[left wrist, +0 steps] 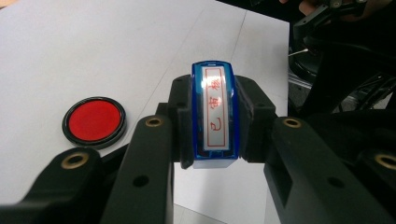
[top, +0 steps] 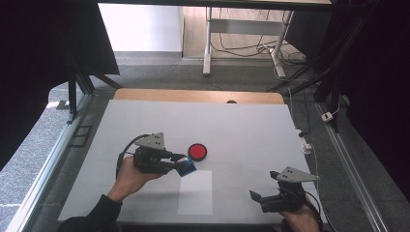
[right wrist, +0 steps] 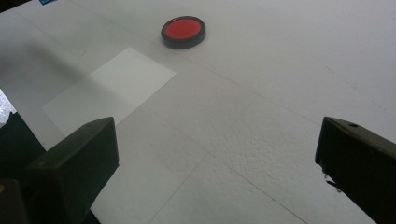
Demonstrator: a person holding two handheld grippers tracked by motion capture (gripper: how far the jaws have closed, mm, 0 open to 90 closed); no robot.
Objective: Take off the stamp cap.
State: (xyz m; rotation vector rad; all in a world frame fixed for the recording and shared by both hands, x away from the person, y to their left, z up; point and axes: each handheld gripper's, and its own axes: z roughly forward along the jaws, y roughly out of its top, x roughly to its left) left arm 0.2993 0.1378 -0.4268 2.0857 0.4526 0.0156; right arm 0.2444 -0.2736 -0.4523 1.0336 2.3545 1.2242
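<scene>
Two grippers are over the white table (top: 251, 125). Left gripper (top: 181, 162) has its jaws closed on a blue stamp (left wrist: 215, 116), held just above the top edge of the paper sheet (top: 196, 193) and near the red ink pad (top: 197, 152). Right gripper (top: 258, 198) hovers well apart, jaws wide open and empty.

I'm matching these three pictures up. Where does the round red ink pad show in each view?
High view: the red ink pad sits mid-table, just right of the blue stamp held in the left claw.
Left gripper view: the pad lies at the left, beside the claw's jaws.
Right gripper view: the pad is top centre.
Shared landmark: the white paper sheet, next to the pad.
</scene>
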